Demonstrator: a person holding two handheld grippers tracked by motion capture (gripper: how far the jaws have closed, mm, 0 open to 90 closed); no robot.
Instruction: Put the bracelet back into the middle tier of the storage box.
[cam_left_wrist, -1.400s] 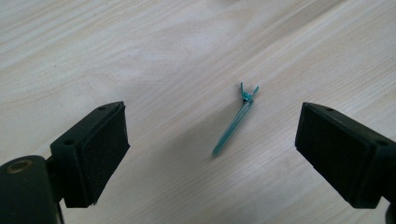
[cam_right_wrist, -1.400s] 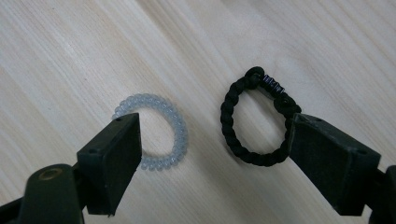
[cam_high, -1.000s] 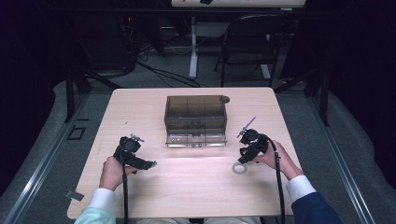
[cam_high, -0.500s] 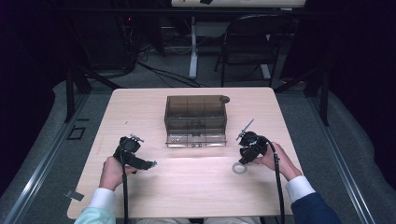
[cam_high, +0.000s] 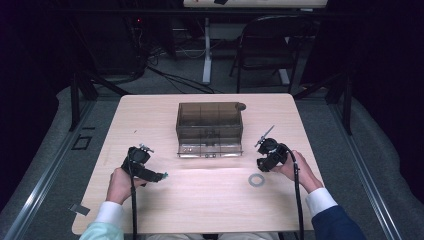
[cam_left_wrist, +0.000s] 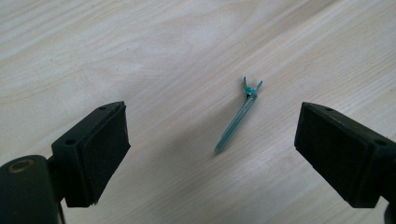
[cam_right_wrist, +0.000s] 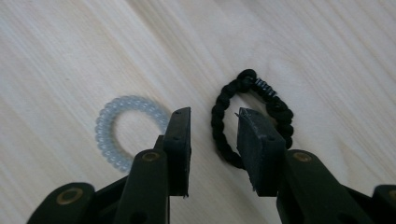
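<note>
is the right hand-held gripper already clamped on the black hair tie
No, in the right gripper view the right hand-held gripper has its jaws apart, straddling one side of the black hair tie that lies flat on the table.

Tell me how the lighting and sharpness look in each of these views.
High view: the table is lit, its surroundings nearly black, and small items look soft. Left gripper view: the teal clip is crisp, casting a faint shadow. Right gripper view: the black hair tie and clear coil tie are sharp; the near fingers are slightly soft.
</note>
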